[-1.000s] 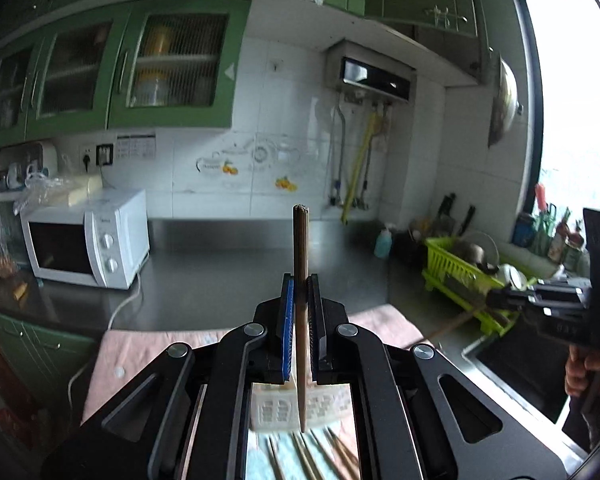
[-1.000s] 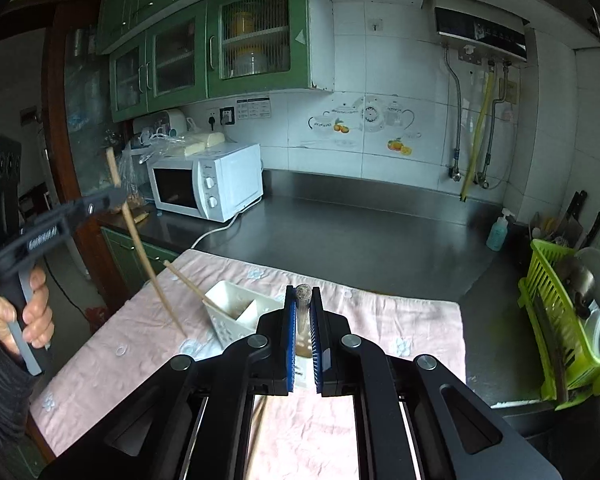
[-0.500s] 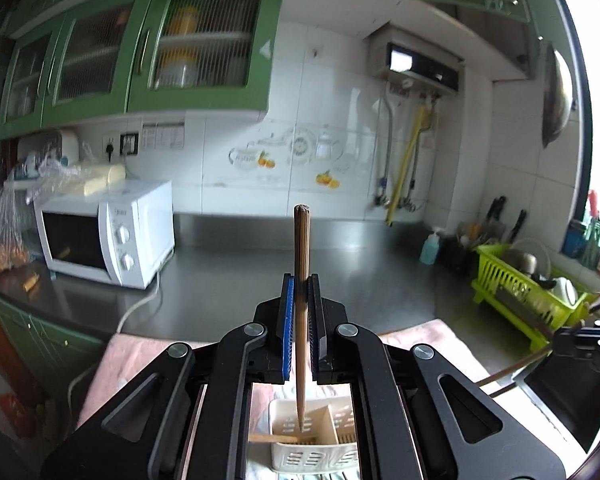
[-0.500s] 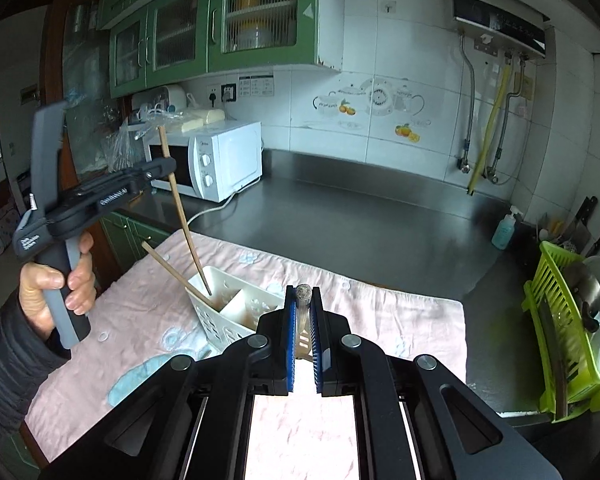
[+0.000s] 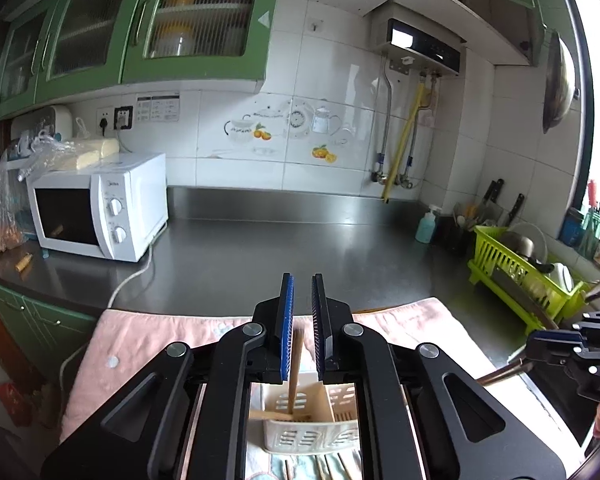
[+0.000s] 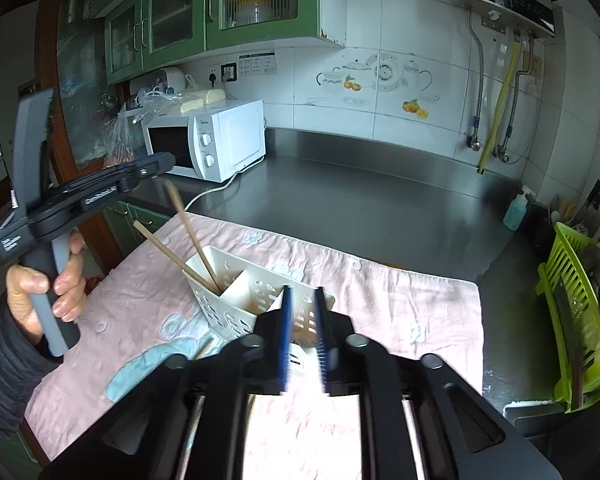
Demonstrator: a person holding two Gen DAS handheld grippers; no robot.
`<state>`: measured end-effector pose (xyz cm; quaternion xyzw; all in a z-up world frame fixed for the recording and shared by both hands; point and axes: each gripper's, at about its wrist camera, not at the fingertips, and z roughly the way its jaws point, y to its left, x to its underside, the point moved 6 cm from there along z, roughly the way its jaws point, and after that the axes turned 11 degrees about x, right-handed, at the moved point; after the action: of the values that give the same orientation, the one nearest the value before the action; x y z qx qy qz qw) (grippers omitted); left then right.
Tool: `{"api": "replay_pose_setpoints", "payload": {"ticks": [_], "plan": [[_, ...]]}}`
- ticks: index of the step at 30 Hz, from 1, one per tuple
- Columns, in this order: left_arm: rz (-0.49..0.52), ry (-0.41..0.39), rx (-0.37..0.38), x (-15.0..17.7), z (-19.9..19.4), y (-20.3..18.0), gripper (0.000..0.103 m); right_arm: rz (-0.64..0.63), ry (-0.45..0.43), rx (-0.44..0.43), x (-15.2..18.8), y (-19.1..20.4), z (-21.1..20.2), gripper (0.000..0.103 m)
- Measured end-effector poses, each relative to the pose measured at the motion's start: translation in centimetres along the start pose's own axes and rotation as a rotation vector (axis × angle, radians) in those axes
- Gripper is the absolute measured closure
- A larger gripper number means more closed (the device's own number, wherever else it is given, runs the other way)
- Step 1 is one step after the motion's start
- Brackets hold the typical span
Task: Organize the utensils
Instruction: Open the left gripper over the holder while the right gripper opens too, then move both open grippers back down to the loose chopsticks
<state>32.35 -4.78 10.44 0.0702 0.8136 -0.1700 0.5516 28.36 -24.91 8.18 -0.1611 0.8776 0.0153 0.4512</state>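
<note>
Above white caddy (image 6: 236, 292): left claw (image 5: 302, 300) parted, chopstick (image 5: 294, 364) loose between; right claw (image 6: 302, 300) parted, empty

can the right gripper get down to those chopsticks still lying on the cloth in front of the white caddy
Probably yes. The right gripper is open, holds nothing, and hangs just above the white caddy. The loose chopsticks lie uncovered on the pink cloth, and the left gripper sits off to the side.

The left hand-held gripper (image 5: 301, 312) has its jaws parted, a gap showing between them; the person's left hand (image 6: 44, 292) grips its handle; the right hand-held gripper (image 6: 302, 320) likewise has its jaws apart, nothing between them.
</note>
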Motion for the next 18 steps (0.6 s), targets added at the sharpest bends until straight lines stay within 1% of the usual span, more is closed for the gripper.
{"api": "replay_pose_setpoints", "payload": {"ticks": [1,4,5,8,9,10,14,15,18], "plan": [[0.003,-0.003,0.007,0.0,-0.5,-0.2,0.091,0.0,-0.007,0.003,0.0,0.1,-0.3,0.081],[0.018,-0.014,0.007,-0.1,-2.3,-0.9,0.084,0.005,-0.03,0.01,0.3,0.1,-1.4,0.081],[0.022,-0.014,0.012,0.0,-3.0,-1.1,0.083,0.009,-0.036,0.008,0.5,0.2,-1.8,0.081],[0.033,-0.011,0.01,0.7,-5.1,-1.8,0.077,0.014,-0.058,0.006,1.7,0.6,-3.3,0.079],[0.039,-0.007,0.009,1.3,-6.0,-2.0,0.073,0.012,-0.064,0.006,2.2,0.8,-3.7,0.078],[0.048,-0.002,0.004,1.8,-6.7,-2.2,0.072,0.01,-0.069,0.006,3.1,1.2,-4.2,0.076],[0.066,0.036,0.002,4.9,-9.2,-2.8,0.072,0.006,-0.067,0.01,6.6,2.5,-5.1,0.075],[0.07,0.048,-0.007,5.8,-9.7,-2.8,0.072,0.007,-0.065,0.013,7.4,2.7,-5.2,0.075],[0.062,0.085,0.005,9.0,-11.0,-2.8,0.072,0.038,-0.042,0.0,10.7,3.4,-5.2,0.075]]}}
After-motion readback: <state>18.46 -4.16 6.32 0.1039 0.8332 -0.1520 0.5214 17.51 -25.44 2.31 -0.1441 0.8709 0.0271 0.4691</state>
